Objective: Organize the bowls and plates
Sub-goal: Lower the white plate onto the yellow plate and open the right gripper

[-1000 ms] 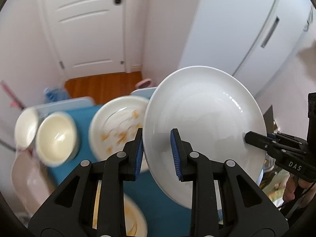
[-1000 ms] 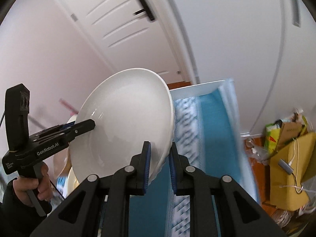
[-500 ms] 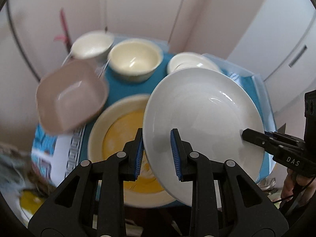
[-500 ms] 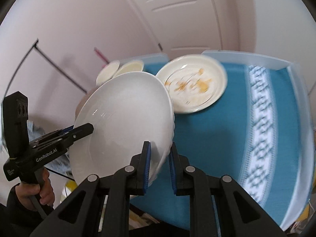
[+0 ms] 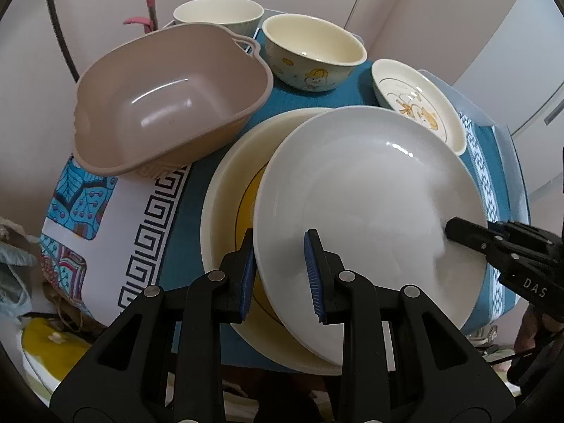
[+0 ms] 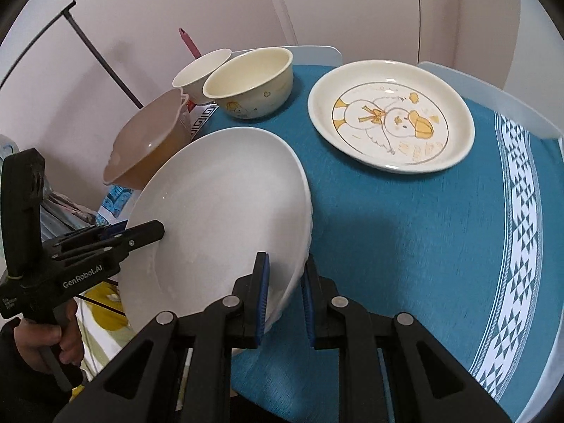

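Tablecloth [image 6: 405,229] now below white plate [image 5: 370,211], both claws clamped

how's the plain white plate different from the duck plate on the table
The plain white plate has no pattern; the duck plate carries a yellow duck drawing inside a thin gold ring. The white plate is held tilted above the table, clamped at opposite rims by the left gripper and the right gripper, while the duck plate lies flat on the teal tablecloth, touched by neither. Both are round, shallow and glossy.
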{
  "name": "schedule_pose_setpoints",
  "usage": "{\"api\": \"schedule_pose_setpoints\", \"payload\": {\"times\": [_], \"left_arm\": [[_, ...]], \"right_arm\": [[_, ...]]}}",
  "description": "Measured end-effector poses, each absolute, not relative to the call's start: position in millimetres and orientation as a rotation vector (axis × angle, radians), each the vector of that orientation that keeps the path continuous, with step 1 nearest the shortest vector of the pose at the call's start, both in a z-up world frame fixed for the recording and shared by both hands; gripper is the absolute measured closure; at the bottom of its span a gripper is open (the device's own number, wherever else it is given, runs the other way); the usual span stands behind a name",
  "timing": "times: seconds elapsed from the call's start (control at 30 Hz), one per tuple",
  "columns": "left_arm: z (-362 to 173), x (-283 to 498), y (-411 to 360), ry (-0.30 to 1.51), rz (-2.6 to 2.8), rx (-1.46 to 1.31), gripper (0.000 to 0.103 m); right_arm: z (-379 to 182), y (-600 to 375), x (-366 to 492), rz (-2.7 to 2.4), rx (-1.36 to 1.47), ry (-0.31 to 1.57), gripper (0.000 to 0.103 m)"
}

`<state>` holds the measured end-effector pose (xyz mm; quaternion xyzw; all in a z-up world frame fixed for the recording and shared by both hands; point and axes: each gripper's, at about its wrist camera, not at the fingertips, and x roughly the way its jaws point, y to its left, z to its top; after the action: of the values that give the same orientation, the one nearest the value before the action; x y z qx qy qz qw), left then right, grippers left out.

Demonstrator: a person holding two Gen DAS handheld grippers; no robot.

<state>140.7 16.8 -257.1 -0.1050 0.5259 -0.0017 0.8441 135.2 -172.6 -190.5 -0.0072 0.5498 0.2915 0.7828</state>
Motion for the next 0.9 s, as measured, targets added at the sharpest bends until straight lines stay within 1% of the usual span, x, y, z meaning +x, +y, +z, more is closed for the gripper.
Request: {"api": "schedule_pose_setpoints", "payload": {"times": [0.6,0.9], "left_arm": [[-263,149,-3,1.142,0.063,-0.075,0.079],[-256,150,-23,1.116,0.135,0.100,0.079]], "right_arm": [[-190,-167,140,0.623,-0.081,1.182,0.087],[-193,-165,144,0.632,-0.102,1.187,0.087]]}}
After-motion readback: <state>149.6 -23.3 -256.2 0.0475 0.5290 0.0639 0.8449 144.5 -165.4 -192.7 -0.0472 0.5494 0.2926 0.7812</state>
